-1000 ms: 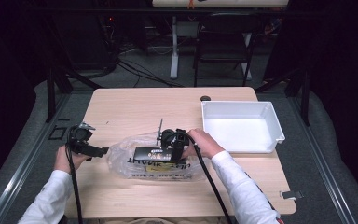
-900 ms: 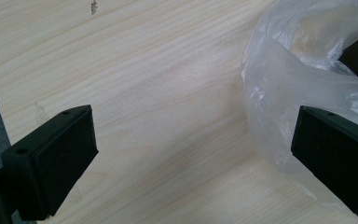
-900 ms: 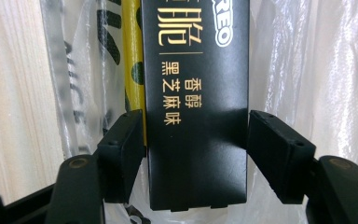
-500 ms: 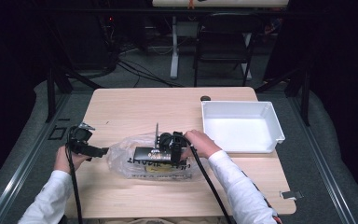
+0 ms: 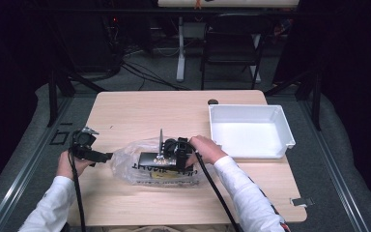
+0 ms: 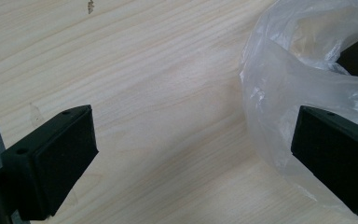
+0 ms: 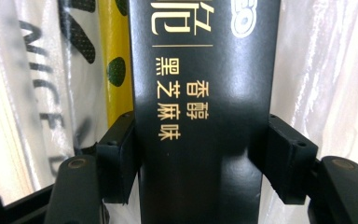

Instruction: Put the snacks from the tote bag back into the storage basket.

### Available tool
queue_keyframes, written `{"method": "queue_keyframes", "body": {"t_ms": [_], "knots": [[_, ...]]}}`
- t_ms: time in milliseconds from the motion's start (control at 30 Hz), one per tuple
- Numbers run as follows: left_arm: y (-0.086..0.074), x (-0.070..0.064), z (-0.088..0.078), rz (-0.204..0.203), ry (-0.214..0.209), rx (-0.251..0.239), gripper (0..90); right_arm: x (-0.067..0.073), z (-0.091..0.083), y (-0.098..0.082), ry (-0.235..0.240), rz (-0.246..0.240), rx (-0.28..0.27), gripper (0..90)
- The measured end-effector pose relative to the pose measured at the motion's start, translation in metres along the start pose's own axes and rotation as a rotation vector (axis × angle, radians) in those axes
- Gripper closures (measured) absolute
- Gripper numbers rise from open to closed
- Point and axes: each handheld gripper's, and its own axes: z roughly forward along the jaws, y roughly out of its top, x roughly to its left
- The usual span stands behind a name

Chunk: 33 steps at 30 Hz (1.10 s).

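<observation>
wooden table (image 5: 140, 116) first: light top, person's forearms in from the near edge. white tray (image 5: 251, 129) sits at the far right w/ a bare floor, well apart from the action. a small dark round thing (image 5: 213, 102) lies just beyond the tray's far left corner; can't tell what it is.

clear plastic bag (image 5: 166, 170) lies near the front, centre-left, mouth toward the left hand. inside it a yellow pack (image 7: 109, 60) w/ dark spots, and over or in the bag's mouth the black box (image 7: 200, 93).

black box: long and narrow, gold characters on its face. in the high view its long axis runs roughly left-right across the table, along the bag. in the right gripper view that axis runs straight away from the camera, between the jaws, so the box points out ahead of the right gripper (image 5: 176, 153), toward the left hand's side.

right gripper: jaws clamped on the box's two long sides, near its close end, pads (image 7: 117, 154) pressed flat on its left flank. whether the far end is in the bag or out, can't tell.

left gripper (image 5: 107, 156): jaws spread wide, nothing between them but bare table; one jaw touches or overlaps the bag's edge in the left gripper view. it's beside the bag's left end, so it's the nearer one for pinning the film.

judgement: next move prob. slides the box along its own long axis while the left one pinches the film.
</observation>
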Motion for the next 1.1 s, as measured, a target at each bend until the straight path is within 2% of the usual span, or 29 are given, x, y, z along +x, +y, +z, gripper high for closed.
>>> {"method": "queue_keyframes", "body": {"t_ms": [133,300,433,500,833,1100], "knots": [[0.000,0.000,-0.001,0.005,0.001,-0.003,0.2,0.000,0.000,0.000,0.004,0.003,-0.013,37.3],[-0.001,0.002,-0.002,-0.008,0.001,-0.010,0.1,0.001,-0.002,-0.002,0.019,0.002,-0.035,37.6],[-0.002,0.003,-0.004,-0.024,-0.008,-0.026,0.1,0.002,-0.011,-0.004,0.015,0.014,-0.058,37.5],[-0.002,0.003,-0.005,-0.022,-0.007,-0.029,0.2,0.003,-0.016,-0.004,-0.002,0.004,-0.057,37.5],[-0.003,0.005,-0.009,-0.031,-0.005,-0.044,0.2,0.002,-0.046,-0.013,-0.018,0.026,-0.104,37.5],[-0.003,0.007,-0.005,-0.033,-0.002,-0.034,0.2,0.003,-0.060,-0.018,-0.006,0.023,-0.135,37.6]]}}
